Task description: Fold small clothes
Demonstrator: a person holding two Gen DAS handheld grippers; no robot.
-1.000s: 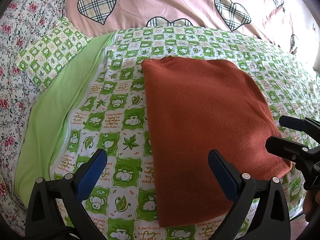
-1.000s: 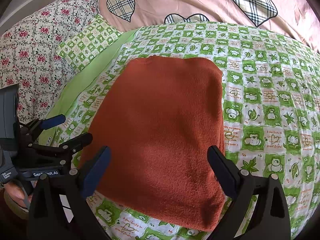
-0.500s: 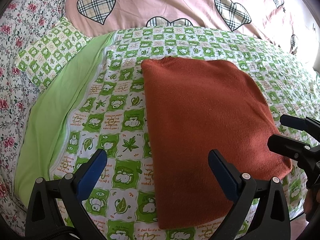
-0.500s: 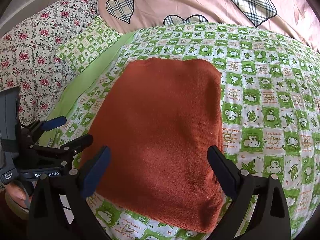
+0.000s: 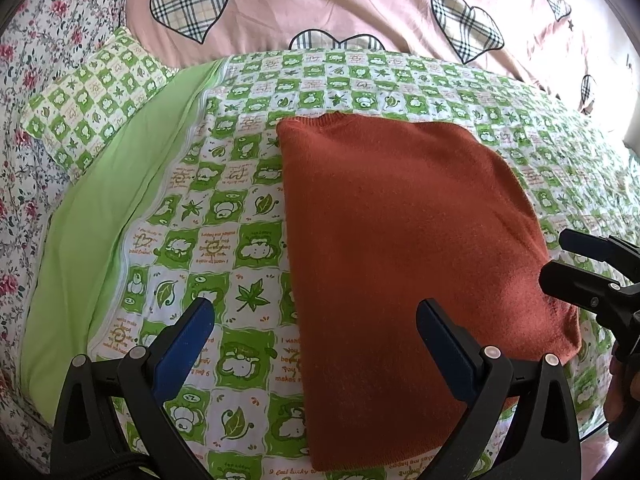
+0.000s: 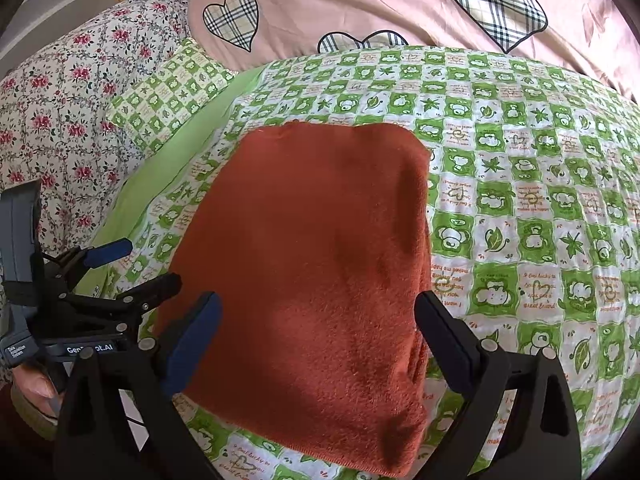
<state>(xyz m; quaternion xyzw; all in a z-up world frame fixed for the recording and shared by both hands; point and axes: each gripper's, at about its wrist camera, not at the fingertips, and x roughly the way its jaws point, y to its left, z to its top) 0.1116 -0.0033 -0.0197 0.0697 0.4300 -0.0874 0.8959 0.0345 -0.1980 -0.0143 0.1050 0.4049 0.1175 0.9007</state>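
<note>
A rust-orange knit garment (image 5: pixel 404 248) lies folded into a flat rectangle on the green checked bedspread (image 5: pixel 224 216). It also shows in the right wrist view (image 6: pixel 320 264). My left gripper (image 5: pixel 316 328) is open and empty, held above the garment's near left edge. My right gripper (image 6: pixel 316 320) is open and empty above the garment's near end. The right gripper shows at the right edge of the left wrist view (image 5: pixel 576 264); the left gripper shows at the left of the right wrist view (image 6: pixel 132 264).
A pink quilt with plaid hearts (image 5: pixel 360 4) lies at the back. A green checked pillow (image 5: pixel 92 96) and a floral sheet (image 5: pixel 24 80) lie at the left. A plain green strip (image 5: pixel 100 216) runs beside the bedspread. The bed's near edge is just below the garment.
Both grippers have drawn back and up a little from the garment. The garment has not moved, and both grippers stay open.
</note>
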